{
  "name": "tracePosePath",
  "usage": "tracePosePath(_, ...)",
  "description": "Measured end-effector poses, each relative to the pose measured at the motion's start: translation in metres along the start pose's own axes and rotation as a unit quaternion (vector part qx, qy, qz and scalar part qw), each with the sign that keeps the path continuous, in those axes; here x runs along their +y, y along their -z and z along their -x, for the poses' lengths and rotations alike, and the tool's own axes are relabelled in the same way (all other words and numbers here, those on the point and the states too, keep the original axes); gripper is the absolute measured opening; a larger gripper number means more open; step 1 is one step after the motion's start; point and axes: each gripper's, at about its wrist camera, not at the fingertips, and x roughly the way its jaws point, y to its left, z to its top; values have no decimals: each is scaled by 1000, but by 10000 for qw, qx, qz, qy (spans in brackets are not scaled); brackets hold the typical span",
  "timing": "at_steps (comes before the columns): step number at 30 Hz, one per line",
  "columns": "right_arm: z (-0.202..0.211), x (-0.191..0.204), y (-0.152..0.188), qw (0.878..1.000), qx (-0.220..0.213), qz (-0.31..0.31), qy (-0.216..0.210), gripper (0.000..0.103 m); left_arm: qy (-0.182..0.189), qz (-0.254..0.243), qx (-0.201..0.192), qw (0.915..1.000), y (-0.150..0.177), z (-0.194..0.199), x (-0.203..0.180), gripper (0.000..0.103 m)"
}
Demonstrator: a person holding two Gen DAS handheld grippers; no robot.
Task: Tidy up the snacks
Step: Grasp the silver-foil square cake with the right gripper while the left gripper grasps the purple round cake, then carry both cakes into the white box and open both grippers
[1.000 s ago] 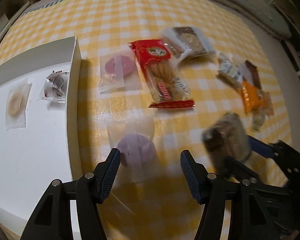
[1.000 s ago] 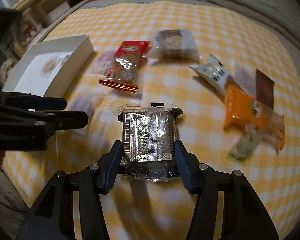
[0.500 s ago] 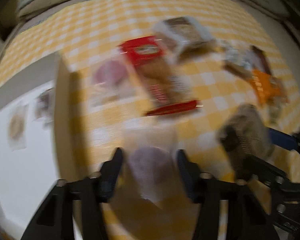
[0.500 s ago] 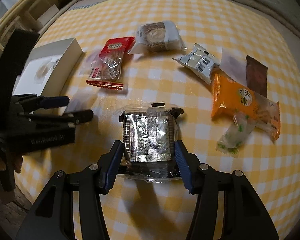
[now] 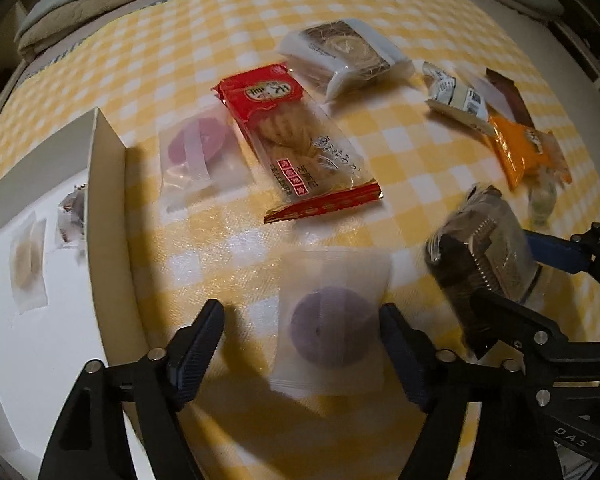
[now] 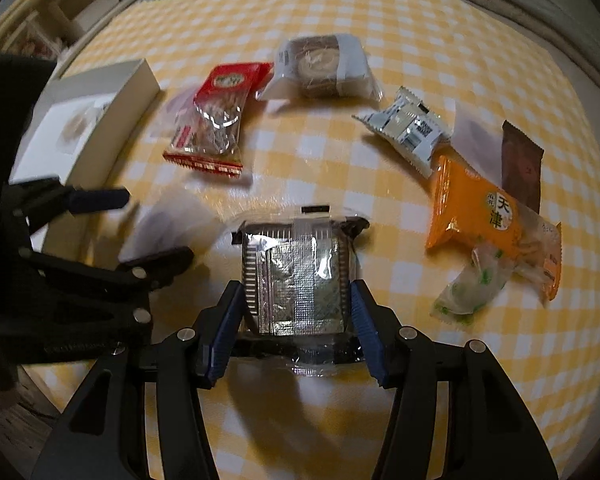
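Lower and closer to the cloth than a second ago: left gripper (image 5: 300, 340), jaws just opened again after a brief pinch, now standing wide around the purple cake packet (image 5: 330, 330). Right pad just at the wrapper's edge, left pad well clear; packet flat on the yellow checked tablecloth (image 5: 172, 52), not gripped. Unmoved: right gripper (image 6: 296, 320), clamped at a middling width on the foil-topped snack tray (image 6: 296, 276), both blue pads pressed against its sides, tray lifted a little off the cloth with its shadow underneath.

Left of the purple cake packet, a white box (image 5: 108, 216) with two small wrapped snacks (image 5: 30, 264) inside. Farther off, beside the box wall, a second clear packet with a pink cake (image 5: 200, 152), partly under the long red cracker pack (image 5: 296, 144). Beyond that, a wrapped brown roll cake (image 5: 344, 52). Far right: a white sachet (image 6: 408, 130), an orange packet (image 6: 484, 216), a brown bar (image 6: 520, 164) and a small green-and-clear sweet (image 6: 468, 288), all bunched together and overlapping.
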Motion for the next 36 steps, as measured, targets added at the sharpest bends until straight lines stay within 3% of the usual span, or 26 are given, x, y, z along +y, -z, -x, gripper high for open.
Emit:
tracePosePath(1,0,1,0,10000,0,8,20,53,34,-30,52,10000,0,-2,0,55)
tracePosePath(5,2,-2,0,10000,-20,-96,1,53,15,-208,-3,9998,-1,-1,-4,48)
tracePosePath(12,23,-15,-5,9984,-351,-443,59,53,203,-201,-750,9968,-3,39,-2,46)
tracePosePath(18,63,-16,-14,9916,-1081,-703,60,53,315,-112,-1409,9895,8,85,12,46)
tracePosePath(27,112,13,-22,9806,-1886,-522,89,53,474,129,-2136,9757,46,147,50,46)
tracePosePath(36,137,53,-26,9721,-2317,-357,-42,53,486,406,-2749,9594,100,200,91,46)
